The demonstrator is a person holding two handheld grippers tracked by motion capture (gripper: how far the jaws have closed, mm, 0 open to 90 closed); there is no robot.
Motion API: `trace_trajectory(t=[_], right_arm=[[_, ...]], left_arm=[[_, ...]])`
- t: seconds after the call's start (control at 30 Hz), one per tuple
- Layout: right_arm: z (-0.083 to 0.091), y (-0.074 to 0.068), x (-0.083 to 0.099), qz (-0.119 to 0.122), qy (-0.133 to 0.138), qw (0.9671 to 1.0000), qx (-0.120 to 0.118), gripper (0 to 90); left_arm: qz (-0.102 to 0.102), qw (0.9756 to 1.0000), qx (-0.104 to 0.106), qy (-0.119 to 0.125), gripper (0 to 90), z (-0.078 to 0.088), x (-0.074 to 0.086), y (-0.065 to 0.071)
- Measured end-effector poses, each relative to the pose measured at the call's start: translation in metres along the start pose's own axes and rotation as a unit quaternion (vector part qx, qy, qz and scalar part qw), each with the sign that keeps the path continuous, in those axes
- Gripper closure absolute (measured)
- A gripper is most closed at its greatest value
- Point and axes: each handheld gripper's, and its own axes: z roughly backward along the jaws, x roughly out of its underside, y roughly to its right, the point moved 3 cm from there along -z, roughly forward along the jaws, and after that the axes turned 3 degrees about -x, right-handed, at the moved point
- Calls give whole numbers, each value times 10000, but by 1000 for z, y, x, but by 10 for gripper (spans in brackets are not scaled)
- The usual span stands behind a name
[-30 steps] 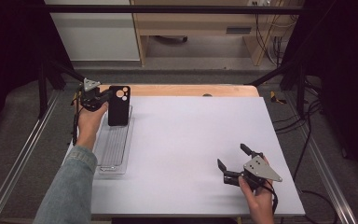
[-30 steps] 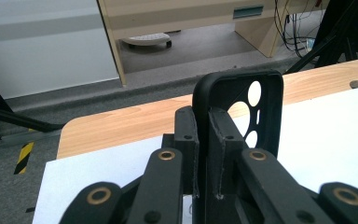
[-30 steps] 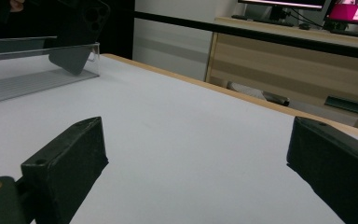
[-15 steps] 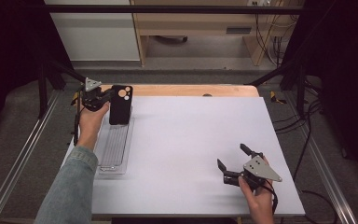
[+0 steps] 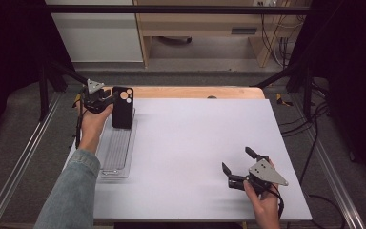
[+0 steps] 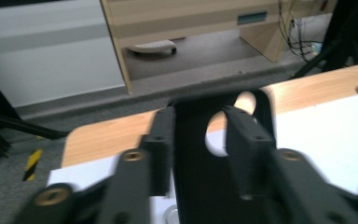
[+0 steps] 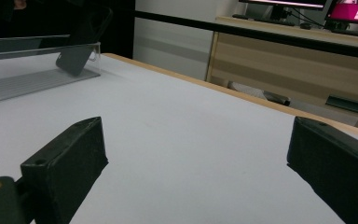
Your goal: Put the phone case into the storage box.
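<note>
phone case: propped upright in clear tray; left gripper fingers just opening, loosely astride it. right gripper: fingers apart, idle above surface.

Lab or test room: white table inside black metal frame, dark curtains at sides, loose cables on grey floor, wooden desk behind, monitor on it.
</note>
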Motion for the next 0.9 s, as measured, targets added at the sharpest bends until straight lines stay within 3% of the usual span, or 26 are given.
trace_trajectory(t=[0.07, 0.2, 0.5, 0.67, 0.9], right_arm=[[0, 0, 0, 1, 0, 10000, -3, 49], [0, -1, 0, 3, -3, 10000, 1, 49], [0, -1, -1, 11, 3, 10000, 7, 48], [0, -1, -1, 10, 3, 10000, 14, 48], [1, -1, -1, 4, 1, 10000, 18, 47]], left_arm=[[-13, 9999, -93, 37, 506, 2, -2, -1], [7, 9998, -159, 76, 400, 7, -4, -1], [10, 9999, 11, 114, 263, 18, -10, 6], [120, 9998, 124, 112, 174, 21, -12, 10], [101, 9995, 240, 170, 117, 27, -14, 20]])
